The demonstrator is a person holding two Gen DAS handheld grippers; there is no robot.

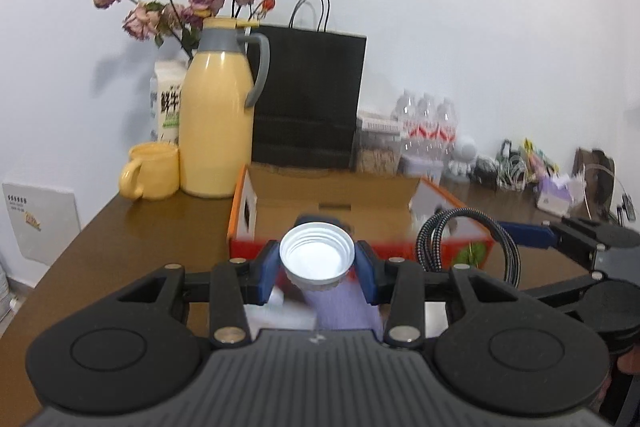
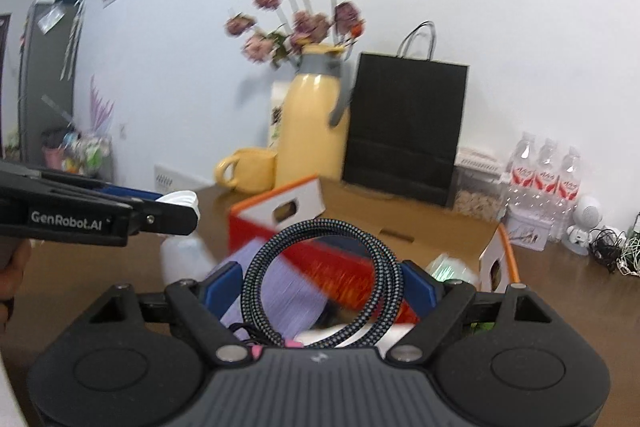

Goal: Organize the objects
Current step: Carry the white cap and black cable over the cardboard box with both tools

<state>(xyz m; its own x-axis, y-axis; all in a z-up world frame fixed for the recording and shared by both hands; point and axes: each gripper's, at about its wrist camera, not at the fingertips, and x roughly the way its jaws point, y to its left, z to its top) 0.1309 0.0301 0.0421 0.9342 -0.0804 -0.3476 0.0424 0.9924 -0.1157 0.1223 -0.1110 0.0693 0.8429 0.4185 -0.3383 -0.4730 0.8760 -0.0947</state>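
Holding a white bottle [image 1: 317,259] by its open neck, the left claw [image 1: 316,269] is clamped shut on it, just short of the box's red near wall. The right claw [image 2: 320,291] grips a coiled braided cable [image 2: 320,279], its loop standing between the blue fingers [image 2: 418,285], also just before the box [image 2: 420,223]. Both things are lifted off the counter [image 1: 132,227] and neither is in the box yet. The box sits open near the counter's middle; what shows of its cardboard floor looks bare, so the sorting seems barely begun. A purple thing [image 1: 344,311] and white bits lie blurred under the claws, likely still to be put away. Along the far edge stand a mug [image 1: 150,171], thermos [image 1: 218,123] and black bag [image 1: 308,99].
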